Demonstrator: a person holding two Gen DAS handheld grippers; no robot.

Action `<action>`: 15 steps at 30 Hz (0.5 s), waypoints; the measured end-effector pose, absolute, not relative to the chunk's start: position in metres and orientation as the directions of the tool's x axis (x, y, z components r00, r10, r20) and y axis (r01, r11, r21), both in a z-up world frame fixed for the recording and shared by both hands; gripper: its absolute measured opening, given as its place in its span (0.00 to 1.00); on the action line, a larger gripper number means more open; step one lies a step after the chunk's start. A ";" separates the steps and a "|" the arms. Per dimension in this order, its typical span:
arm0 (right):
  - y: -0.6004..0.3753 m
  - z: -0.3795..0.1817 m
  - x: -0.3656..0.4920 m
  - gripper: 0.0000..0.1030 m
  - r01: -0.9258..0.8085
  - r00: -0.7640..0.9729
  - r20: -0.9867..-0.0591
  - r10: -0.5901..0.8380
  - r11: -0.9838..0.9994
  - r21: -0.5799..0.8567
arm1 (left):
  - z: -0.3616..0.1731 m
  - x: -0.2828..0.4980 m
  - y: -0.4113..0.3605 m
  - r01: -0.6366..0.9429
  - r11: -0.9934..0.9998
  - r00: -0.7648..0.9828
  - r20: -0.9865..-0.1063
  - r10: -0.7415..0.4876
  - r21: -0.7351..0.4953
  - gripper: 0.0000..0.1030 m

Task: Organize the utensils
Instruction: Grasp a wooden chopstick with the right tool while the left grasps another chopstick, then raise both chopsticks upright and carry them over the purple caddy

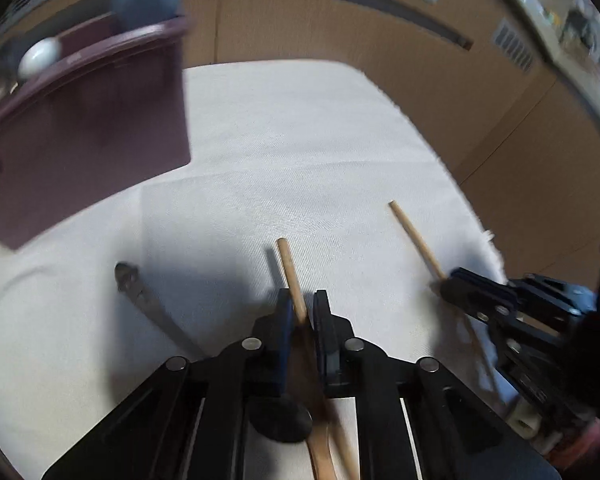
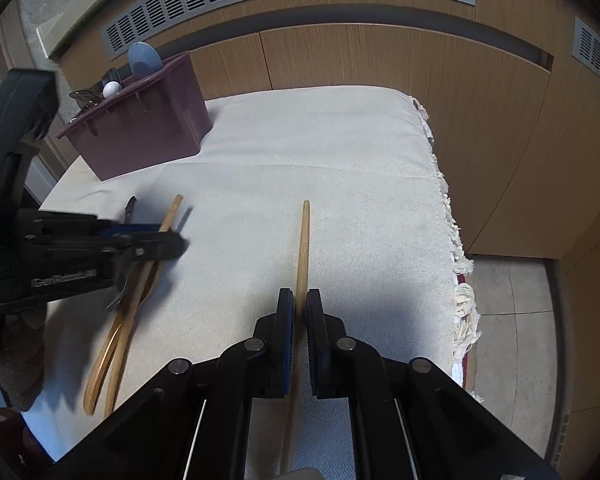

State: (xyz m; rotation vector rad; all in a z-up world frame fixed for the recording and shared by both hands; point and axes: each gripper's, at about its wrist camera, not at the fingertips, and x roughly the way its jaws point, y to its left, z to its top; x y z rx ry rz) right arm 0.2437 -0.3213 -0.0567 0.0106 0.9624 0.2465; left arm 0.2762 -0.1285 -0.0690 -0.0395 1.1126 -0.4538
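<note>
My left gripper [image 1: 303, 304] is shut on the handle of a wooden spoon [image 1: 292, 276] just above the white cloth; it also shows in the right wrist view [image 2: 172, 240], with the spoon [image 2: 136, 288] under it. My right gripper [image 2: 299, 304] is shut on a wooden chopstick [image 2: 303, 248] that points away from me; in the left wrist view it [image 1: 448, 284] grips that stick [image 1: 414, 236]. A maroon utensil holder [image 2: 148, 128] stands at the far left with a blue spoon [image 2: 144, 60] and a white one [image 2: 112, 89] in it.
A metal utensil [image 1: 148, 304] lies on the cloth left of my left gripper. The white cloth [image 2: 340, 168] covers the table, with a fringed edge [image 2: 456, 240] at the right. Wooden cabinets [image 2: 420, 80] stand behind.
</note>
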 end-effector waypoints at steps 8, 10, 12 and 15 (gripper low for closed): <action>-0.313 -0.053 0.253 0.07 -0.203 0.545 -0.822 0.166 0.977 0.063 | -0.012 0.226 -0.048 0.270 0.926 0.603 -0.704 -0.375 -0.263 0.07; -0.312 -0.058 0.261 0.07 -0.188 0.524 -0.838 0.152 0.980 0.060 | -0.002 0.214 -0.029 0.240 0.938 0.654 -0.673 -0.346 -0.249 0.07; -0.314 -0.061 0.267 0.07 -0.171 0.521 -0.838 0.160 0.982 0.081 | 0.003 0.206 -0.010 0.212 0.943 0.680 -0.654 -0.332 -0.258 0.07; -0.315 -0.063 0.275 0.08 -0.165 0.529 -0.830 0.176 0.981 0.103 | 0.006 0.198 0.009 0.189 0.947 0.705 -0.635 -0.315 -0.260 0.07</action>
